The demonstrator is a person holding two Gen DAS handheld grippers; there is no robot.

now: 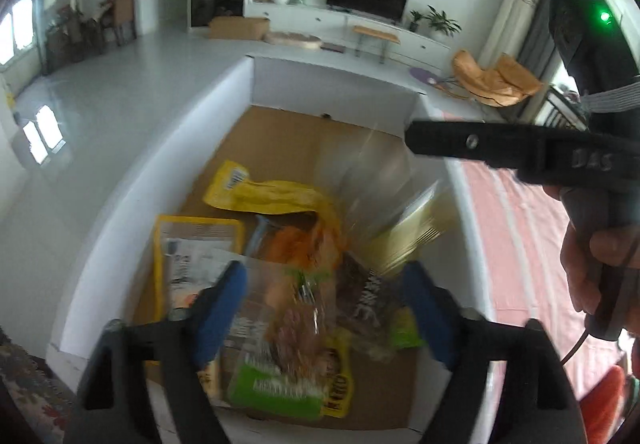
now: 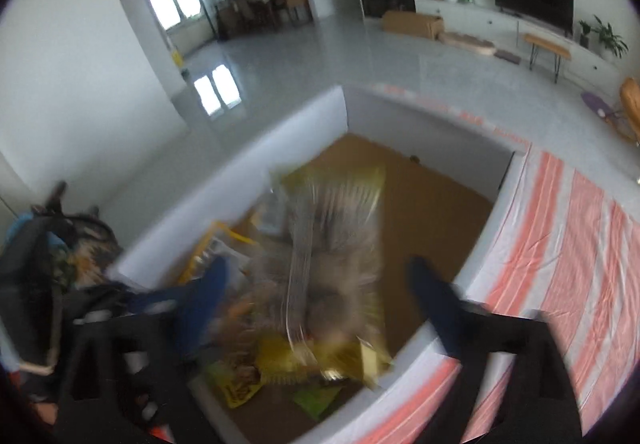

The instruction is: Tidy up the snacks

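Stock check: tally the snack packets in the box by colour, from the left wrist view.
Yellow packets: 3
Green packets: 2
Orange packet: 1
Dark brown packet: 1
Clear blurred packet: 1
Total: 8 showing; the pile may hide more.

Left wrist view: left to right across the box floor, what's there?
Yellow-bordered pack → orange pack → dark pack → blurred clear-and-gold bag → right wall of the box. Other packs overlap too much to order.
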